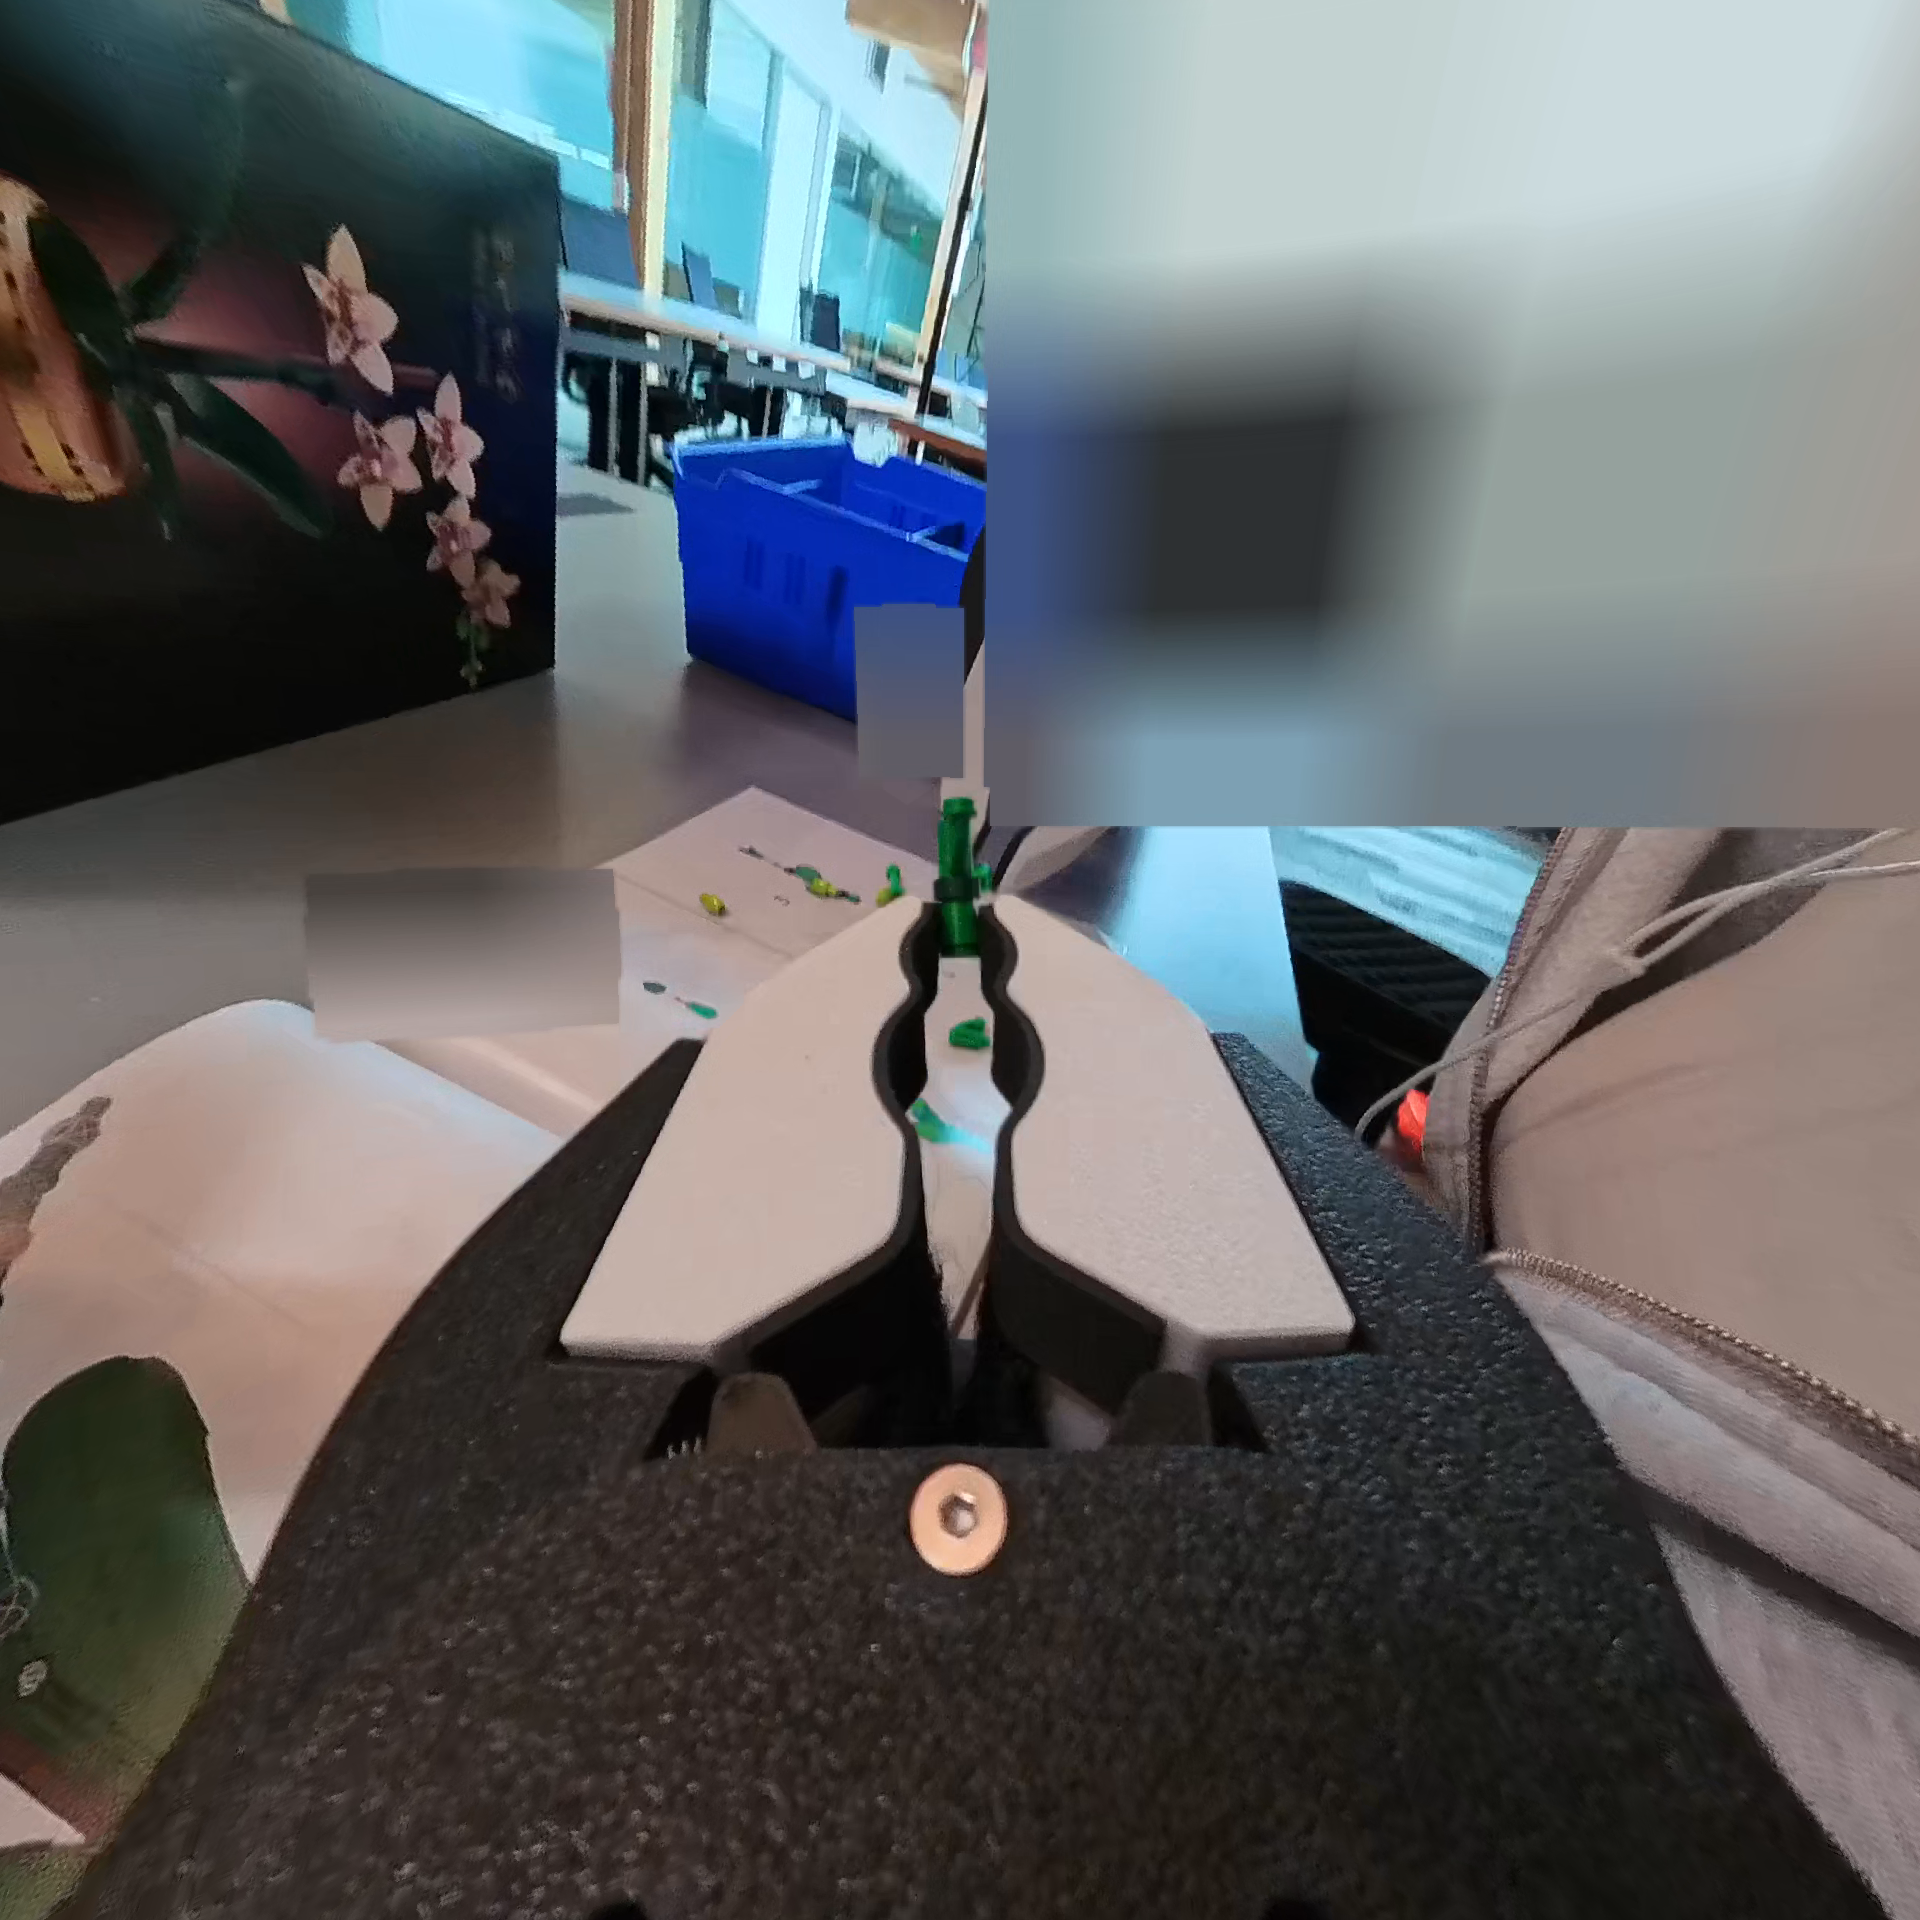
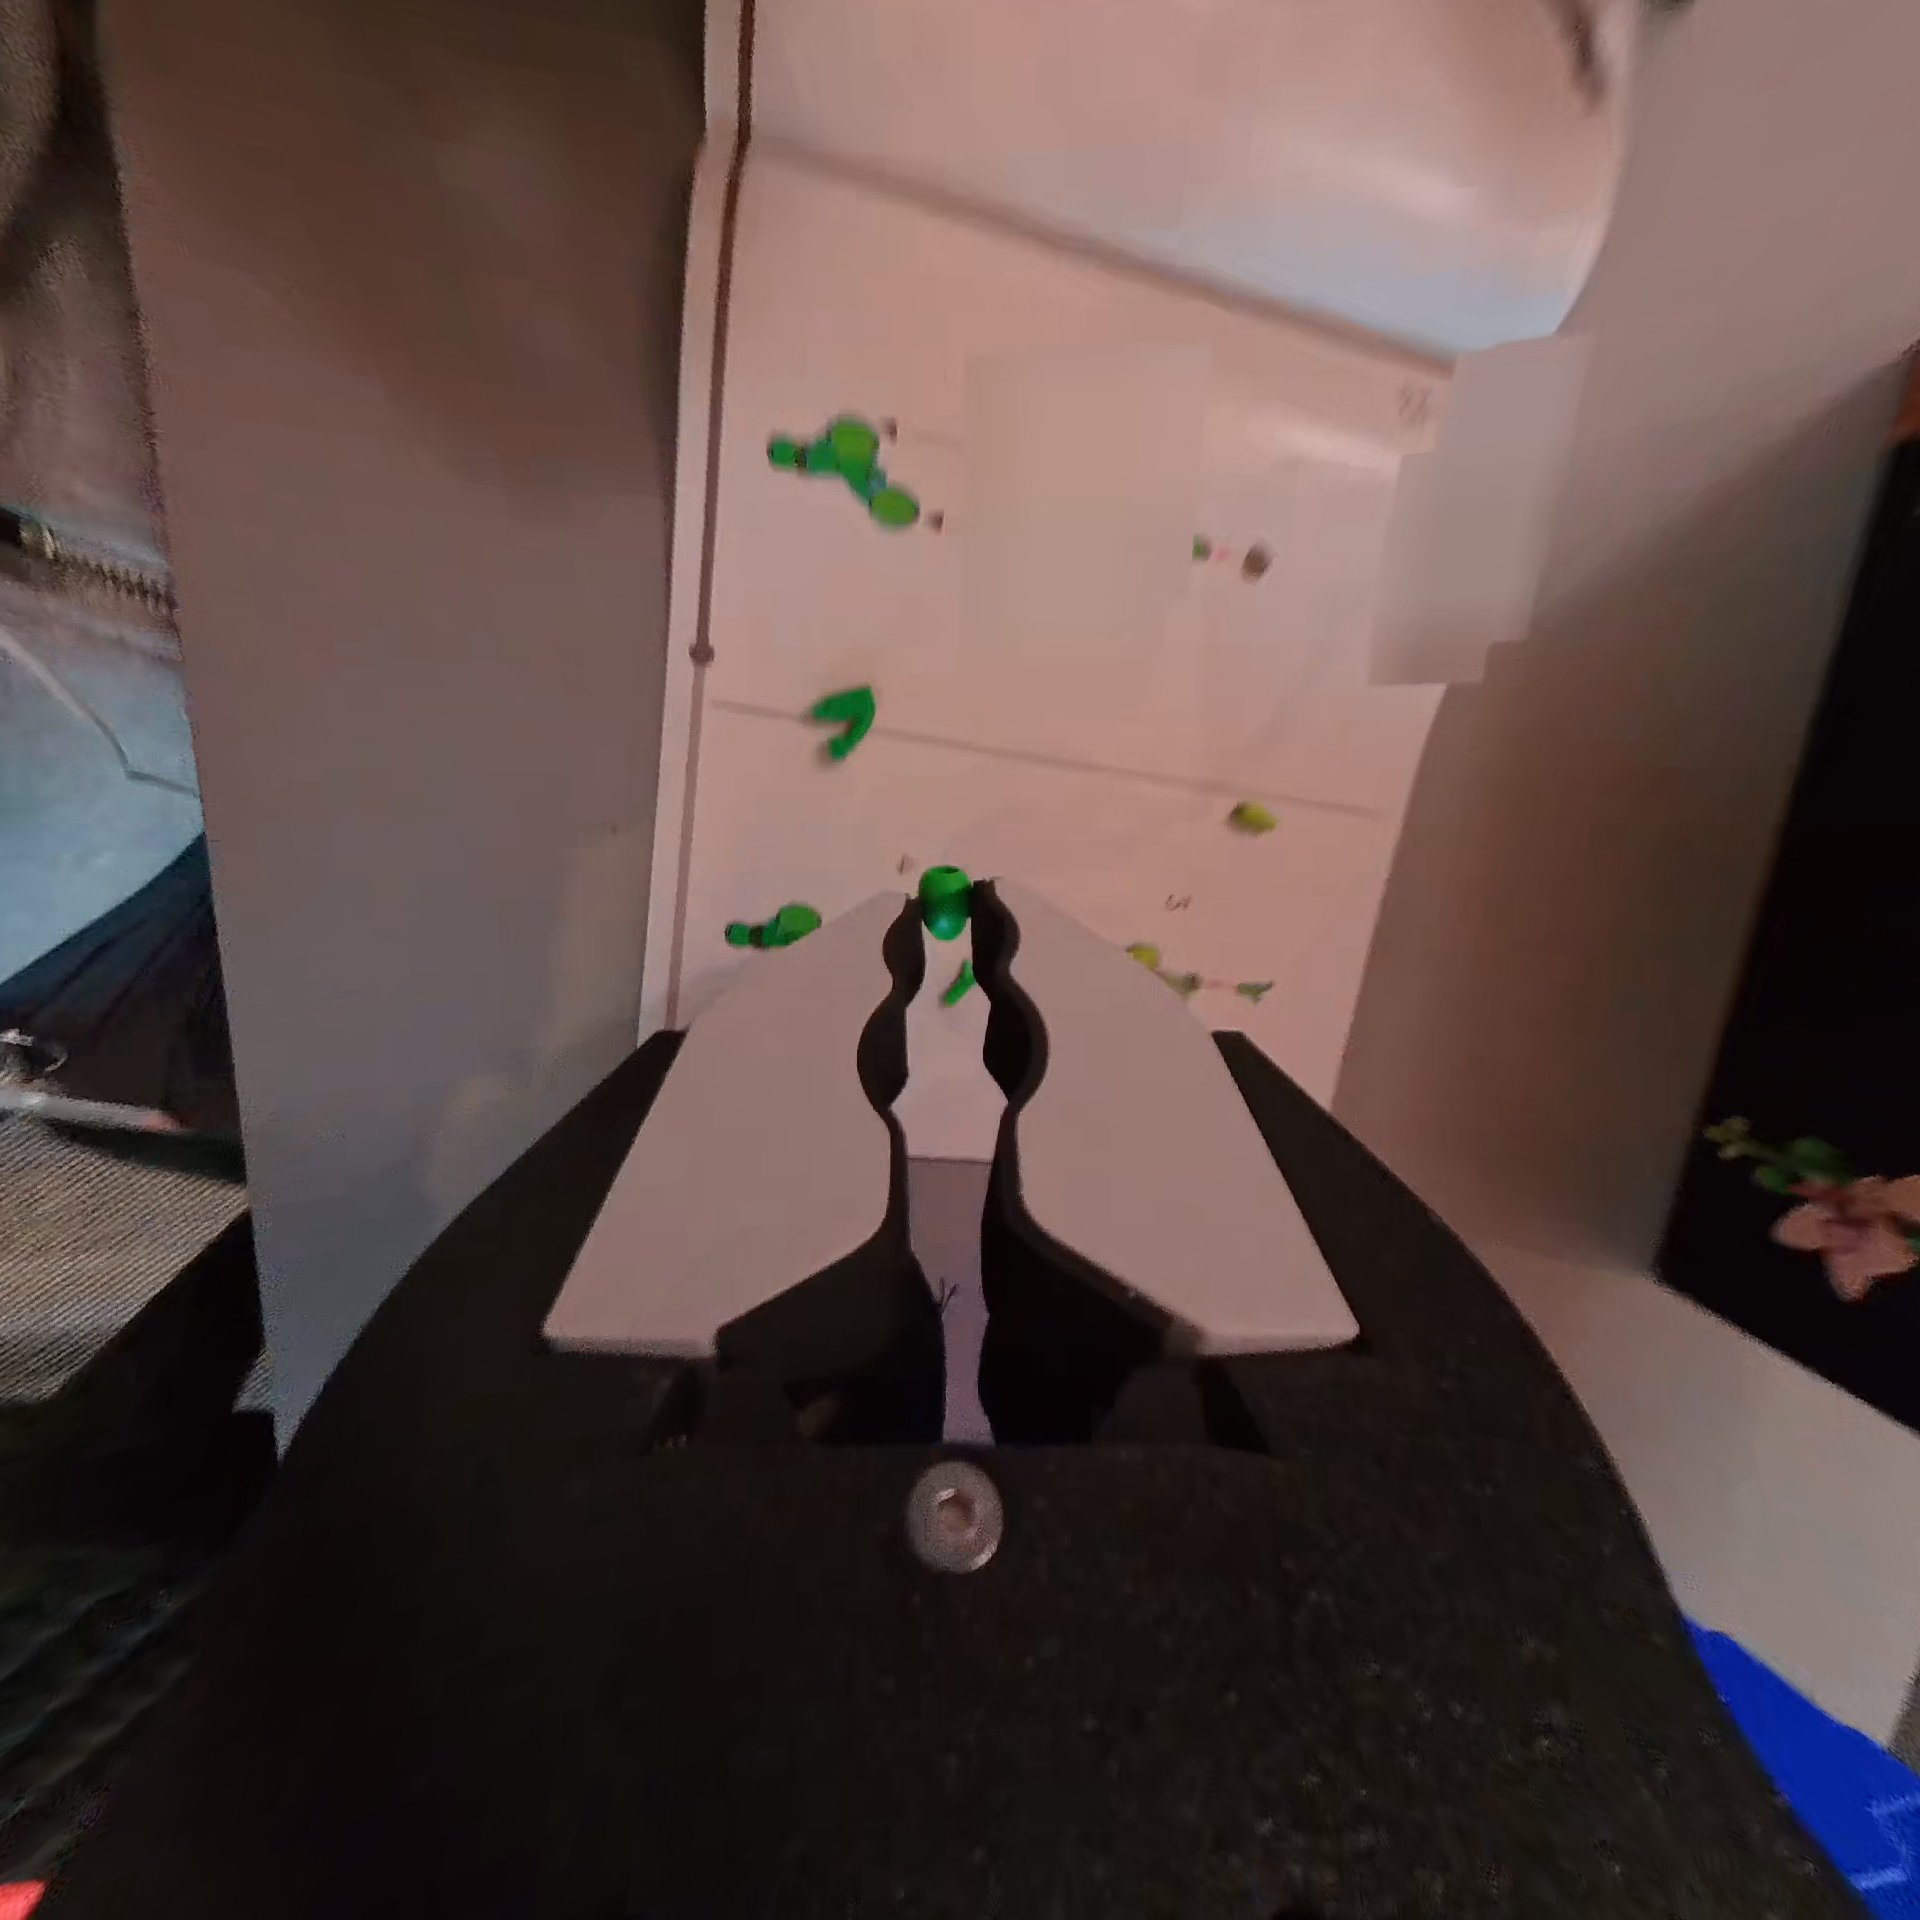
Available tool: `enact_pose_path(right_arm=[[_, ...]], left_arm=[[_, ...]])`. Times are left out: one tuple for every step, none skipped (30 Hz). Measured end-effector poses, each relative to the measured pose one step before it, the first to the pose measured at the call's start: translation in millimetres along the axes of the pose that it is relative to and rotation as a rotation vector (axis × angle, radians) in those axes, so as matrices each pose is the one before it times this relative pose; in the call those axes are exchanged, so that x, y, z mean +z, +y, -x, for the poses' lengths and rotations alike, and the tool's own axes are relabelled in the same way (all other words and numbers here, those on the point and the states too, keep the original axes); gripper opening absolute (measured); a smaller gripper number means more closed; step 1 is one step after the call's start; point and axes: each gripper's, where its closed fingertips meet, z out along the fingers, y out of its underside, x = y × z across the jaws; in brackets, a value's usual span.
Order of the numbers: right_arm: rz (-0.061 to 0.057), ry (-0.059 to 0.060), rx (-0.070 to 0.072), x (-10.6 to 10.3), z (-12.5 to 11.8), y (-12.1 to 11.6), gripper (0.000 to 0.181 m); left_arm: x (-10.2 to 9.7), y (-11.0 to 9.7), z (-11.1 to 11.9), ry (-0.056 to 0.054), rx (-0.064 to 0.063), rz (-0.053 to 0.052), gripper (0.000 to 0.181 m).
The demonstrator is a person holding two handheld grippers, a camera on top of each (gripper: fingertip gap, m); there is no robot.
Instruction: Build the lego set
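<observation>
My left gripper (image 1: 956,920) is shut on a green stem piece (image 1: 956,873) that stands upright out of the fingertips, with a dark ring around its middle. My right gripper (image 2: 945,914) is shut on a small round green piece (image 2: 943,902) held at the fingertips above the white sheet (image 2: 1039,675). Several loose green and lime lego pieces lie on that sheet, among them a green cluster (image 2: 847,468), a curved green piece (image 2: 847,717) and a lime piece (image 2: 1252,818). Loose green pieces (image 1: 821,883) also show on the sheet in the left wrist view.
The dark set box with orchid pictures (image 1: 260,416) stands at the left. A blue plastic bin (image 1: 821,561) sits behind the sheet. An open instruction booklet (image 1: 208,1195) lies at the lower left. A person's grey zipped jacket (image 1: 1662,1195) fills the right side. There is about 12 cm between the tips of the two grippers.
</observation>
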Motion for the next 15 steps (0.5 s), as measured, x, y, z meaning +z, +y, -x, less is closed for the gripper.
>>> enact_pose_path(right_arm=[[-0.0367,0.0271,-0.0262,-4.41,-1.62,-8.93,0.009],[-0.0381,0.0241,-0.0341,-4.16,-1.30,-9.13,0.009],[-0.0411,0.0242,-0.0367,-3.75,-1.75,-9.30,0.009],[-0.0390,0.0241,-0.0371,-2.97,-2.03,-8.82,0.009],[-0.0303,0.0221,-0.0394,-1.77,-1.82,-7.44,0.009],[-0.0189,0.0303,-0.0451,-0.60,-2.55,-5.92,0.008],[-0.0087,0.0289,-0.0572,0.48,-1.30,-4.57,0.008],[-0.0001,0.0260,-0.0667,1.21,0.22,-3.59,0.009],[0.0052,0.0324,-0.0643,1.38,0.12,-3.23,0.009],[0.0171,0.0162,-0.0611,1.78,2.47,-1.73,0.009],[0.0233,0.0222,-0.0479,1.80,1.24,-0.90,0.008],[0.0235,0.0155,-0.0366,1.74,1.81,-0.52,0.009],[0.0220,0.0054,-0.0283,1.43,2.96,-0.48,0.008],[0.0165,0.0149,-0.0146,1.31,1.21,-0.67,0.008],[0.0122,0.0027,-0.0050,1.37,2.45,-0.76,0.008]], left_arm=[[2.40,5.42,0.68,-0.0122,0.0005,0.0447,0.006],[2.99,7.04,0.84,-0.0183,0.0038,0.0603,0.006],[3.41,8.64,-0.88,-0.0113,0.0127,0.0755,0.006],[3.71,9.01,-2.36,-0.0045,0.0169,0.0829,0.006],[3.89,7.20,-2.92,-0.0024,0.0111,0.0727,0.006],[3.60,4.25,-3.95,0.0062,0.0008,0.0501,0.006],[3.23,1.40,-4.18,0.0133,-0.0061,0.0255,0.006],[2.64,-0.16,-2.78,0.0087,-0.0078,0.0089,0.006],[2.15,0.50,-1.39,0.0046,-0.0090,0.0087,0.006],[1.73,1.54,-0.90,0.0059,-0.0099,0.0125,0.006],[1.47,1.39,-0.39,0.0055,-0.0118,0.0091,0.006],[1.33,0.89,0.37,0.0015,-0.0140,0.0043,0.006],[0.92,0.19,0.83,-0.0028,-0.0105,0.0007,0.006],[0.68,-0.39,0.18,-0.0029,-0.0034,0.0002,0.005],[0.33,-1.22,-1.06,0.0021,0.0029,-0.0033,0.005]])
